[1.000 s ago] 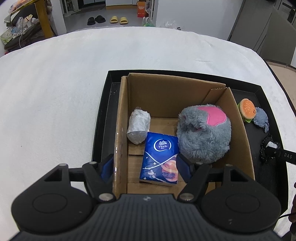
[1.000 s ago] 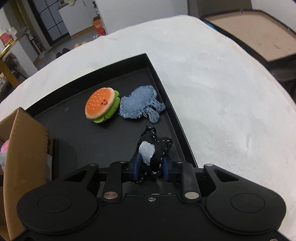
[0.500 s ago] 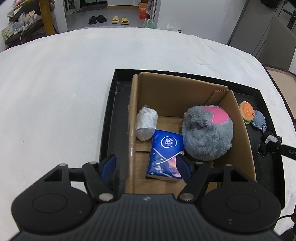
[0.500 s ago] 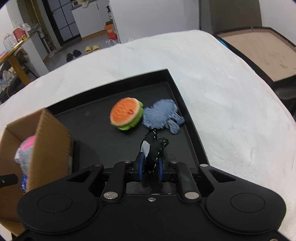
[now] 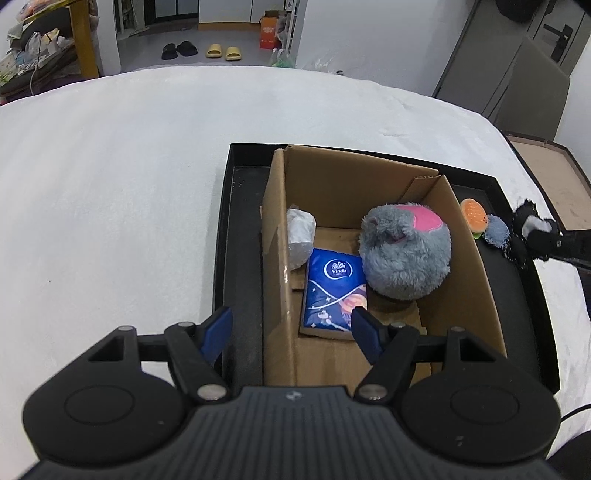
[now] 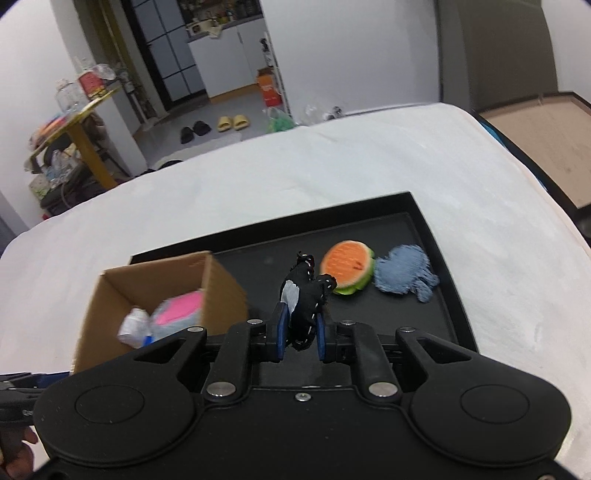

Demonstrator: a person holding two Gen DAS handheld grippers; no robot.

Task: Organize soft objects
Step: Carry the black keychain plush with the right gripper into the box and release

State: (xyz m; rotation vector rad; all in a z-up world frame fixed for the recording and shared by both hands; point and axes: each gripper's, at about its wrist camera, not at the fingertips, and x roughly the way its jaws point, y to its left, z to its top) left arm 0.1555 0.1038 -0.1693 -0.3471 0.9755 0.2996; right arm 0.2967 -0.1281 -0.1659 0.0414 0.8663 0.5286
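Right tool clamped on black stitched toy, above black tray; burger plush beyond.

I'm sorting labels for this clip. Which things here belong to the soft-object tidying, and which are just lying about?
In the job: cardboard box; grey and pink plush; tissue pack; white bundle; burger plush; blue plush; black plush held in the right hand-held gripper.

Lying about: slippers; orange carton.
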